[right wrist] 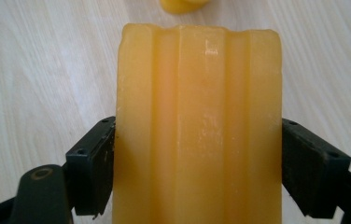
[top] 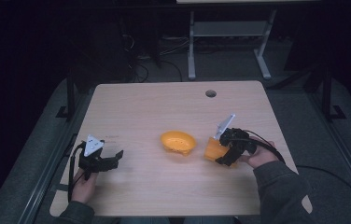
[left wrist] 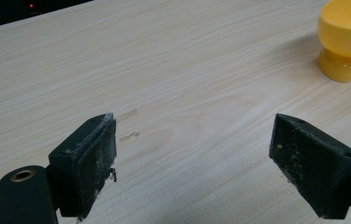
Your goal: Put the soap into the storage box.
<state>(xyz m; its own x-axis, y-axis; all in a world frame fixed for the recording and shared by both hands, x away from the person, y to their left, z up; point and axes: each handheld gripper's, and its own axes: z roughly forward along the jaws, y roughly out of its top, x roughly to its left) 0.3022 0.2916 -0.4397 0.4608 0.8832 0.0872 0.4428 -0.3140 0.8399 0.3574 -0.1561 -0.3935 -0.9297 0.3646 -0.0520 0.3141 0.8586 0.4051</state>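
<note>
Hands come in from the near edge of the desk (top: pixel 131 102), each gripping a black two-jaw tool. The left hand (top: pixel 84 185) sits close to the near-left corner, sleeve just showing, with the left gripper (top: pixel 113 161) pointed right toward the middle of the desk; its jaws stand wide apart over bare wood, nothing between them, as the left gripper view confirms. The right hand (top: pixel 259 158) lies near the right edge, forearm angled in from the near-right corner, and the right gripper (top: pixel 225 156) points left and slightly down. Its jaws are clamped on the two sides of an orange ribbed block (right wrist: pixel 197 130), which looks waxy and has lengthwise ridges; whether its lower end touches the desk cannot be told. Just left of the block, around mid-desk, a yellow-orange bowl (top: pixel 178 142) rests tilted, its inside speckled with small holes; nothing lies in it.
</note>
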